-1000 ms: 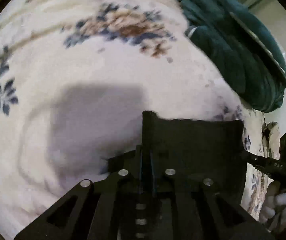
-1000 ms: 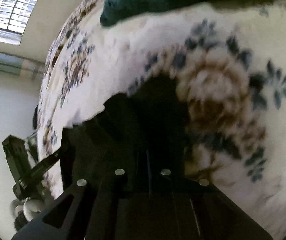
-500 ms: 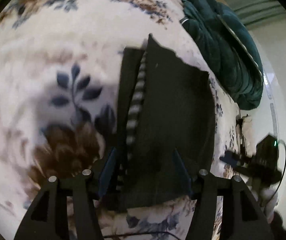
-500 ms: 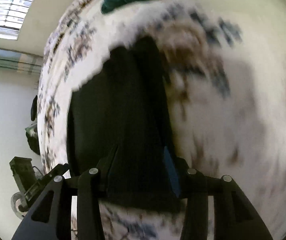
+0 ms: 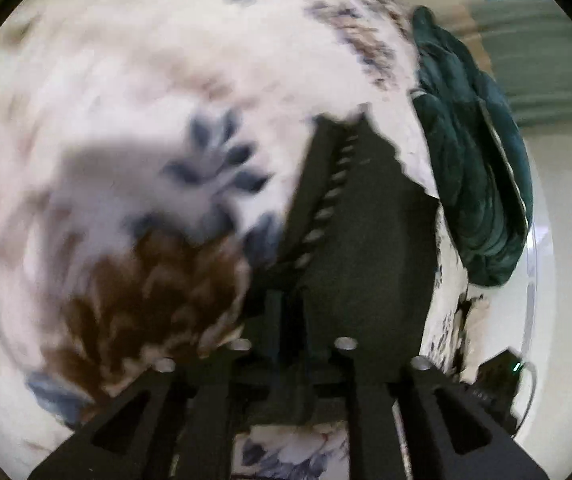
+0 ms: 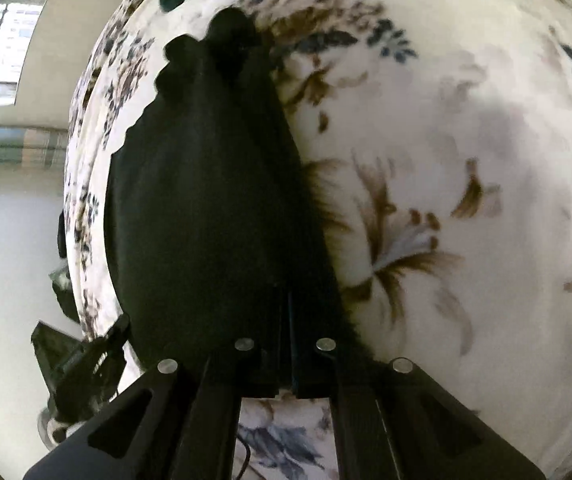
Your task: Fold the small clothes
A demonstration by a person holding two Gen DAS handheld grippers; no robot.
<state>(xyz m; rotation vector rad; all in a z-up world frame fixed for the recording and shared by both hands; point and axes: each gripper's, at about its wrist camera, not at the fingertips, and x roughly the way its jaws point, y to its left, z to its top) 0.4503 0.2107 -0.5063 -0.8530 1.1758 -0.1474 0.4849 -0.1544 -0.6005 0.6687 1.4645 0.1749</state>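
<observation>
Black garment (image 6: 206, 208) on floral blanket (image 6: 466, 160), both tools clamping its near edge

Black hand-held gripper (image 5: 286, 320) frames, silver screw heads, triangular cutouts.

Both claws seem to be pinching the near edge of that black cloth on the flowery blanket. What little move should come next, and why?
Probably lift that near edge and carry it toward the far edge. The black cloth lies flat on the floral blanket, and the left claw and right claw have just closed on it.
</observation>
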